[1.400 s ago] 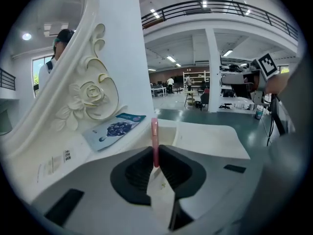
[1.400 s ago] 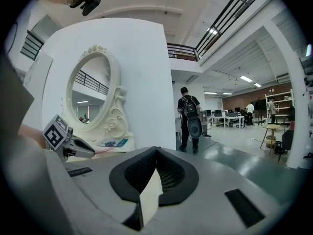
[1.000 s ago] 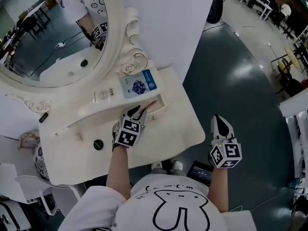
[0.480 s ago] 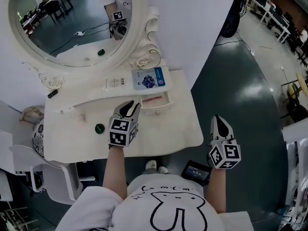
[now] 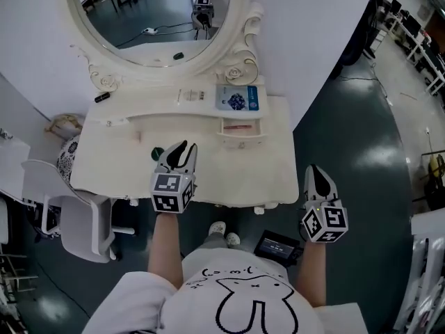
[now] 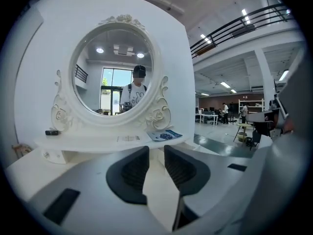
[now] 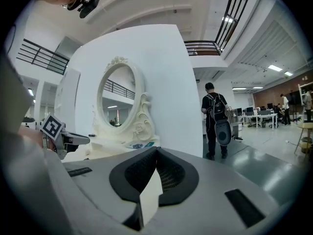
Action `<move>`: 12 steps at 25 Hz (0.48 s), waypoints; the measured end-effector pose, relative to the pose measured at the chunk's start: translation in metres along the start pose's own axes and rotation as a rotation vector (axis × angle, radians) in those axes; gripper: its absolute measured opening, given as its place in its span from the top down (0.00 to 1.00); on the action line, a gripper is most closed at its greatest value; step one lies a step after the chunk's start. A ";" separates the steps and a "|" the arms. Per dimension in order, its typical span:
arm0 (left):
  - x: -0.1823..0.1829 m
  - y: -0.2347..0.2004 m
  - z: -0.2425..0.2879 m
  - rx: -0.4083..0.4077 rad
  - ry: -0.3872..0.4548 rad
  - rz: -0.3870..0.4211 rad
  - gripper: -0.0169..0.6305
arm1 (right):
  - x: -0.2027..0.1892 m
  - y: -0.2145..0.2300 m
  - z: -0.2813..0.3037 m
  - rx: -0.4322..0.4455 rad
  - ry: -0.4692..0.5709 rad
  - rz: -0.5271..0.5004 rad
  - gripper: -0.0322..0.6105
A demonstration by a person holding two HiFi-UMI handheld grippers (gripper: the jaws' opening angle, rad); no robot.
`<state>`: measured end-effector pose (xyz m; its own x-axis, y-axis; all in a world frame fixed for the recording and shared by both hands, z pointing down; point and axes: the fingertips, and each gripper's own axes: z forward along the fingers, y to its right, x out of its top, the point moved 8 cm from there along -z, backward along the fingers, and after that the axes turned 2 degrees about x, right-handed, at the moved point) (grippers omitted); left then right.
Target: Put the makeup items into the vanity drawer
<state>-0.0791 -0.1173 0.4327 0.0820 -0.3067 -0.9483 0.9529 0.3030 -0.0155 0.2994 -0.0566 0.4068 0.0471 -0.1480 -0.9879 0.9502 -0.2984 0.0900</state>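
Note:
The white vanity [image 5: 271, 165] has its small drawer [image 5: 241, 129] pulled out, with a thin pink-red item [image 5: 238, 126] lying inside. A dark green round item [image 5: 158, 153] sits on the tabletop, partly hidden by my left gripper [image 5: 181, 152]. This gripper hovers over the table's front left, its jaws a little apart with nothing between them [image 6: 156, 155]. My right gripper [image 5: 318, 178] hangs off the table's right front corner over the floor. Its pads meet, empty [image 7: 156, 156]. A small black item [image 5: 101, 97] lies on the shelf under the mirror.
A blue-and-white packet [image 5: 237, 98] and a white flat item [image 5: 189, 96] lie on the shelf below the oval mirror [image 5: 160, 16]. A white chair [image 5: 73, 221] stands at the left. A dark device [image 5: 277, 245] lies on the floor by the person's feet.
My left gripper has drawn back from the open drawer to the table's front left and risen. The head view has pulled back, showing more of the mirror. The right gripper has barely shifted.

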 end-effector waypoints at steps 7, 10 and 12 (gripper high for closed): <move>-0.008 -0.020 -0.041 0.092 0.009 -0.018 0.75 | -0.004 -0.028 0.017 0.109 0.000 0.002 0.93; -0.010 -0.032 -0.053 0.122 0.012 -0.030 0.73 | 0.000 -0.041 0.028 0.148 0.008 -0.009 0.93; -0.011 -0.041 -0.058 0.132 0.015 -0.034 0.70 | 0.003 -0.049 0.035 0.160 0.015 -0.010 0.93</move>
<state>-0.1356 -0.0737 0.4258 0.0451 -0.3006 -0.9527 0.9853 0.1707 -0.0072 0.2422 -0.0755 0.4043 0.0440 -0.1308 -0.9904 0.8894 -0.4464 0.0984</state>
